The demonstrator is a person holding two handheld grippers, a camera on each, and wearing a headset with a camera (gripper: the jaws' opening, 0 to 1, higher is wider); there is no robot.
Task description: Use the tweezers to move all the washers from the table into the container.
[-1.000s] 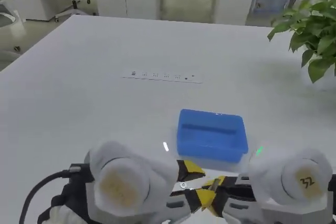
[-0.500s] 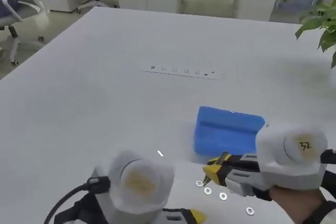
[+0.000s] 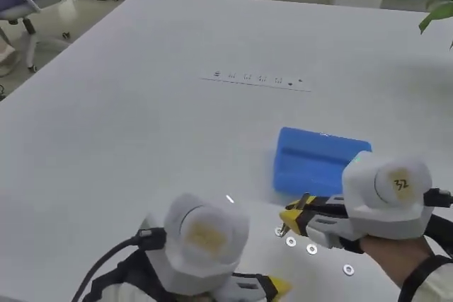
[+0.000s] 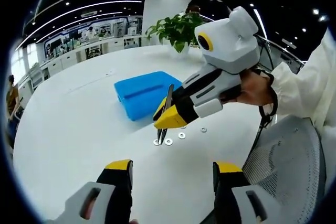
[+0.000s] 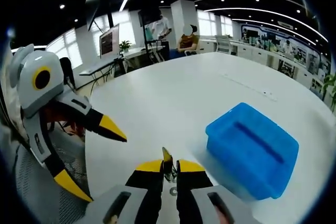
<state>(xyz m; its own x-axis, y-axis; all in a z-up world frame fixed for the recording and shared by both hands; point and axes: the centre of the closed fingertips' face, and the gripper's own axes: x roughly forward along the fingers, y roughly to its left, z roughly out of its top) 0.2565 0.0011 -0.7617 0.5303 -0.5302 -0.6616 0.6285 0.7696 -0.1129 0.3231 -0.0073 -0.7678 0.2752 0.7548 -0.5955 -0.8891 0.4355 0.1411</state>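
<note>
Pinching, right jaws: pressed almost together on the tweezers point(image 5: 166, 157), whose thin blades stick out past the yellow tips of the right gripper point(image 5: 168, 167).
Tweezers' tips: angled down at the table point(image 3: 141, 104), at the end of a short row of washers point(image 4: 168, 141); whether touching one, too fine to tell.
Washers: four, lying flat on the table in a loose line and none lifted; seen from the head view, just in front of the container's near side, under and beside the right gripper.
Left jaws: spread wide with nothing between them.
Left gripper point(image 4: 173, 179): low by the near table edge, aimed toward the right gripper, apart from the washers.
Container point(image 3: 322, 160): blue, rectangular, open-topped, flat on the table just beyond the washers.
Hand point(image 4: 252, 87): wrapped around the right gripper's grey body, with a white sleeve behind it.
Table: white and broad, with a strip of sockets point(image 3: 255, 79) set into it well beyond the container.
Farther out: leafy plant point(image 4: 176, 24) past the container in the left gripper view; office chair point(image 3: 28, 5) off the table's far left corner; two people point(image 5: 157, 27) at desks in the right gripper view.
</note>
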